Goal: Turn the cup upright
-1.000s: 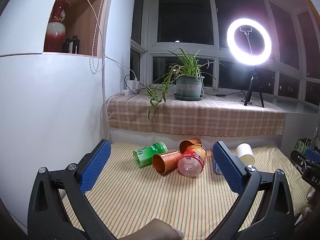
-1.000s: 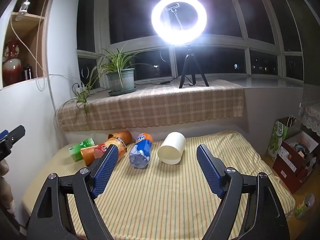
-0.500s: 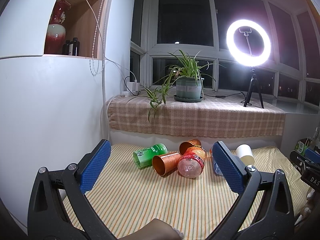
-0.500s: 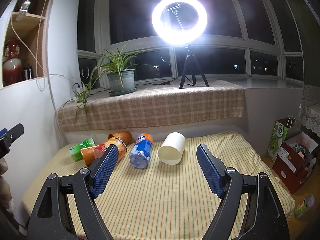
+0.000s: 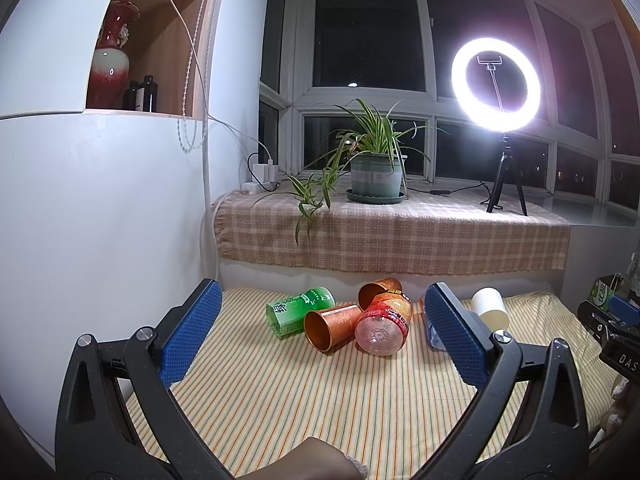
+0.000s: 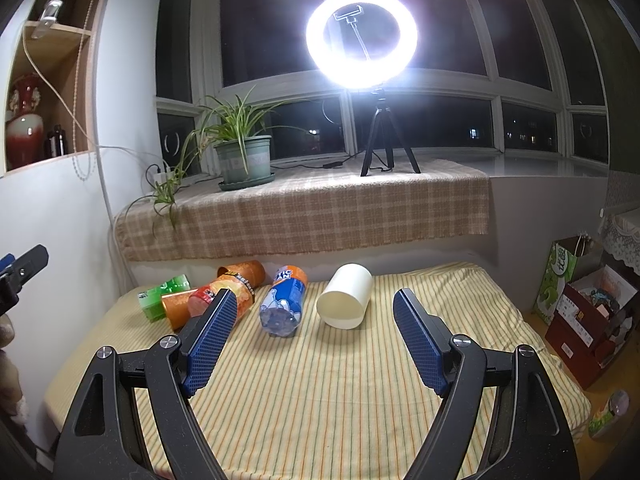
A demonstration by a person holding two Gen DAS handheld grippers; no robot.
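A white cup (image 6: 345, 300) lies on its side on the striped table, open end toward me; it also shows in the left wrist view (image 5: 490, 309), partly behind a finger. A copper cup (image 5: 330, 326) lies on its side, mouth toward me, and shows in the right wrist view (image 6: 178, 309). A second copper cup (image 5: 378, 288) lies behind it. My left gripper (image 5: 320, 330) is open and empty, held above the table short of the copper cup. My right gripper (image 6: 316, 334) is open and empty, short of the white cup.
A green bottle (image 5: 298, 310), a red-labelled bottle (image 5: 384, 326) and a blue-orange bottle (image 6: 285, 304) lie on the striped cloth (image 6: 340, 400). A plaid-covered sill (image 5: 392, 236) holds a plant (image 5: 374, 176) and a ring light (image 6: 362, 34). Boxes (image 6: 588, 328) stand on the floor at right.
The left wrist view has shifted very slightly; nothing on the table has moved and both grippers stay open.
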